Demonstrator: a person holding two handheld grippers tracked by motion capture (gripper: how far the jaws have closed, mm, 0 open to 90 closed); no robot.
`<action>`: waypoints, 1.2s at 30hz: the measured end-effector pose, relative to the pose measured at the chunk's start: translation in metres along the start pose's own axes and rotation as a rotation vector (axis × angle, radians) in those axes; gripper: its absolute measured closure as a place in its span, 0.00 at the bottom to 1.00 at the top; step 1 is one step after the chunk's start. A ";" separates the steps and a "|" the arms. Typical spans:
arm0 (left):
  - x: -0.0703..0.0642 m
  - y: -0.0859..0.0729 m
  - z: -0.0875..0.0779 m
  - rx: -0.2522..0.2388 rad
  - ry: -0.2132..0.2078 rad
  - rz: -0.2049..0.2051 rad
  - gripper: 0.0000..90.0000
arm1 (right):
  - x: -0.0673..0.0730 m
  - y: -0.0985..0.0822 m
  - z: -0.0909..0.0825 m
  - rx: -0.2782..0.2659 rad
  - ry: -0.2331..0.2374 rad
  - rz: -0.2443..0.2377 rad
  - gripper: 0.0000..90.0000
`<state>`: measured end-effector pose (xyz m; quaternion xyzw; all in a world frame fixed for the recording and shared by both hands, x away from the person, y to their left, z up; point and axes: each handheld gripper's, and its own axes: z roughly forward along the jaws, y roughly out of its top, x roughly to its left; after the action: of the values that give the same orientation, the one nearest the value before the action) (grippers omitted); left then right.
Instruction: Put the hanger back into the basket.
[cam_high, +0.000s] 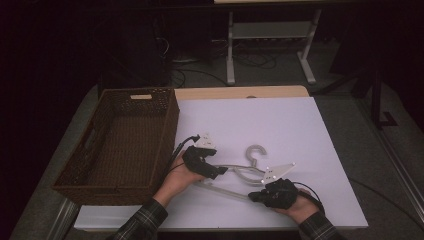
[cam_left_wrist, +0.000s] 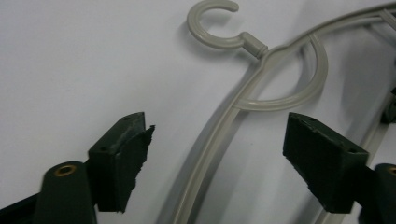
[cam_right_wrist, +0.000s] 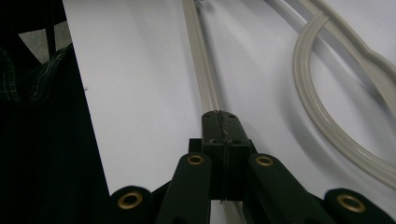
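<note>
Closest, the right gripper (cam_right_wrist: 219, 122) is clamped on the bottom bar of a grey hanger (cam_high: 248, 170). Spread wide, the left gripper (cam_left_wrist: 215, 154) straddles its shoulder untouched. It lies flat on the white sheet (cam_high: 280, 125), bar crosswise, hook away, beside a basket (cam_high: 117, 145); no writing legible.

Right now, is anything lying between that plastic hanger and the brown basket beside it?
Nothing visible does. The hanger lies on the white sheet, the wicker basket at its left. The right gripper is shut on its bar; the left gripper is open astride its arm.
</note>
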<state>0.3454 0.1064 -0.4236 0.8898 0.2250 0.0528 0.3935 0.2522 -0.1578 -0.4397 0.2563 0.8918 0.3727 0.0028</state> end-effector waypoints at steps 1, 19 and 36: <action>0.000 0.000 0.001 0.008 -0.007 0.005 0.30 | 0.000 -0.001 0.001 0.007 0.004 0.003 1.00; 0.003 0.009 0.027 0.134 -0.060 0.128 0.65 | -0.003 -0.003 0.004 0.024 0.011 0.019 1.00; 0.001 0.014 0.031 0.150 -0.054 0.224 0.83 | -0.004 -0.005 0.002 0.023 0.011 0.025 1.00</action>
<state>0.3601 0.0773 -0.4346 0.9373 0.1169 0.0553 0.3235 0.2539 -0.1608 -0.4451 0.2656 0.8928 0.3637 -0.0096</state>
